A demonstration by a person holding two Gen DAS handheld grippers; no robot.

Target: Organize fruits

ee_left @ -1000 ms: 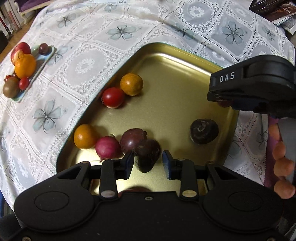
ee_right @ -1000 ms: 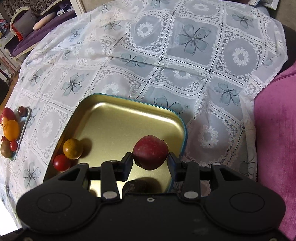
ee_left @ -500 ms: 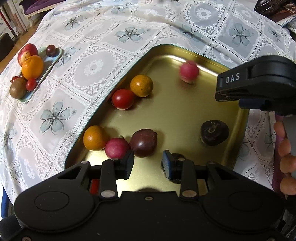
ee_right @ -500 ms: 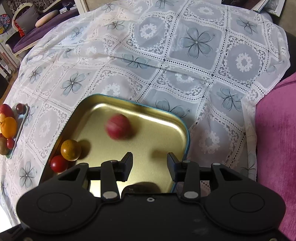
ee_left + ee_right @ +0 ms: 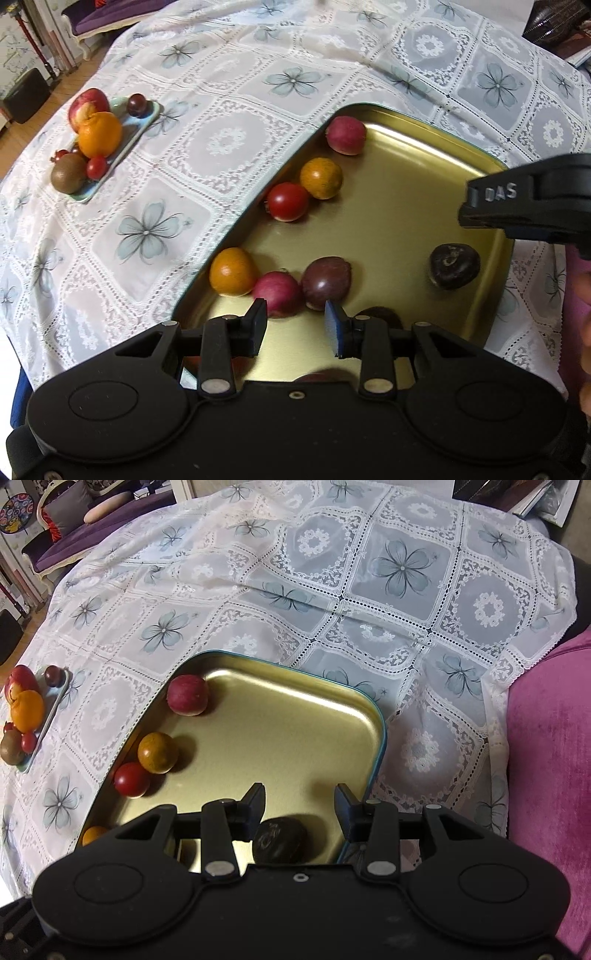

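A gold tray (image 5: 406, 206) holds several fruits. A red fruit (image 5: 345, 134) rests in its far left corner. An orange (image 5: 320, 178) and a tomato (image 5: 287, 201) sit along the left wall. Nearer lie another orange (image 5: 232, 271), a pink-red fruit (image 5: 277, 297) and a purple fruit (image 5: 325, 282). My left gripper (image 5: 295, 325) hovers open above these, empty. A dark fruit (image 5: 378, 314) peeks from behind its right finger. My right gripper (image 5: 300, 805) hangs over the tray (image 5: 295, 738) with jaws opening and nothing between them; a dark wrinkled fruit (image 5: 279, 838) lies below it.
A small pale green plate (image 5: 147, 120) with an apple, an orange, a kiwi and small red fruits stands far left on the lace tablecloth (image 5: 229, 140). A magenta cushion (image 5: 550, 738) borders the right side. Books lie at the far right corner.
The right gripper let go of the red fruit, which rolled to the tray's far left corner. The left gripper released the dark fruit and drew back a little.
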